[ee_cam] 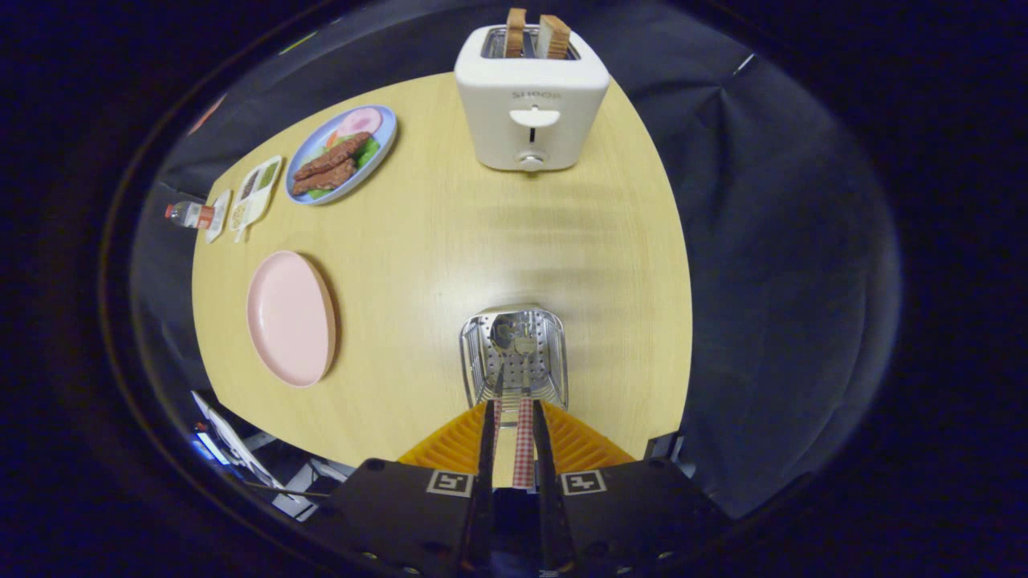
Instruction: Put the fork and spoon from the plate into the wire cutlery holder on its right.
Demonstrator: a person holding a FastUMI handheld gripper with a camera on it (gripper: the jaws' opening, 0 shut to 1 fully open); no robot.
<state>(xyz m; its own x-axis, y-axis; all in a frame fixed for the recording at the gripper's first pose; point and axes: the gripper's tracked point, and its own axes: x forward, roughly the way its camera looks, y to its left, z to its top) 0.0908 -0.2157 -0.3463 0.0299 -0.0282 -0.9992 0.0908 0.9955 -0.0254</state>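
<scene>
Far left, at the table's (450,241) edge: a small bottle (186,214) lying beside a narrow white tray (255,193) of divided compartments; next to these, a blue plate (341,154) carrying slices of meat with greens; nearer the gripper, the pink plate (291,318), bare, with no cutlery on it. Centre, far side: a white toaster (530,100) with two slices of bread standing in its slots. Centre, just ahead of the fingers: the wire cutlery holder (514,353), a perforated metal basket seen from above; inside it a spoon (504,335) and the head of a fork (526,343) lie side by side, their bowls and tines toward the basket's far end. Progress, as judged from this arrangement: one utensil appears already deposited, and the second, with a red-checked handle (524,441), is lowered into the holder but not yet let go; what remains is release and withdrawal. Gripper (512,417): fingers drawn close together, with only a narrow gap between them; the checked handle runs along this gap from the basket back toward the gripper body, and both fingers appear to press its sides, so the tool is judged to be gripping the handle; which of the two heads belongs to that handle cannot be told with certainty.
</scene>
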